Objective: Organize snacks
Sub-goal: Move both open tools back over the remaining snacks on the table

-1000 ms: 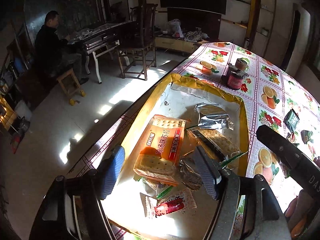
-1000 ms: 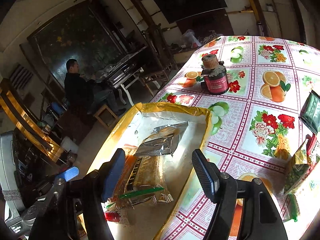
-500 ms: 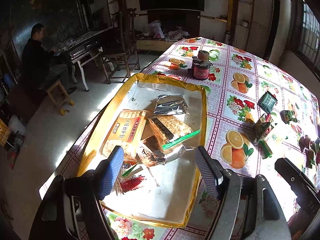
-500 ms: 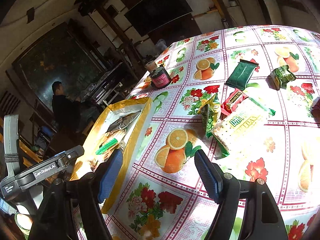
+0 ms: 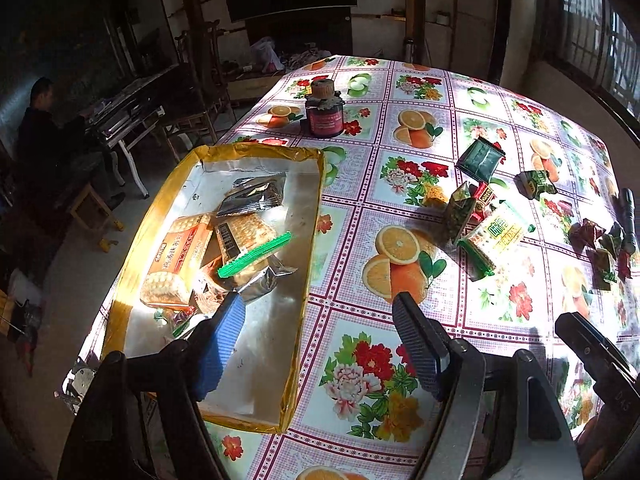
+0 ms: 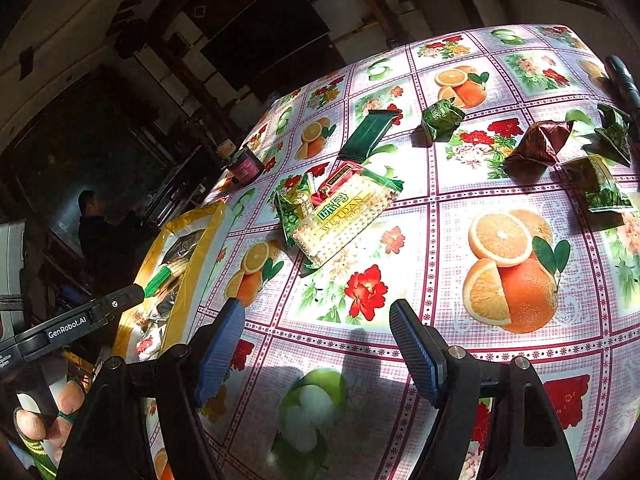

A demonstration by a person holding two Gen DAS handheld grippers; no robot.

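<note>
A gold-rimmed tray [image 5: 312, 216] holds several snack packs: an orange cracker pack [image 5: 176, 256], a clipped cracker bag [image 5: 248, 236] and a silver pouch [image 5: 256, 196]. The tray also shows in the right wrist view [image 6: 192, 264]. Loose on the tablecloth lie a green-yellow cracker pack [image 6: 344, 216], a dark green bar [image 6: 368, 134] and several small wrapped snacks [image 6: 536, 146]. My left gripper [image 5: 316, 344] is open and empty above the tray's near right edge. My right gripper [image 6: 316, 348] is open and empty above the tablecloth, short of the cracker pack.
A dark jar [image 5: 324, 114] stands beyond the tray. A black flashlight [image 5: 628, 216] lies at the right edge. The table's left edge drops to the floor, where a seated man [image 5: 40, 128], a stool and chairs are.
Both grippers have pulled back from the tray and swung right. The right wrist view now faces the loose snacks on the tablecloth instead of the tray. Both stayed open.
</note>
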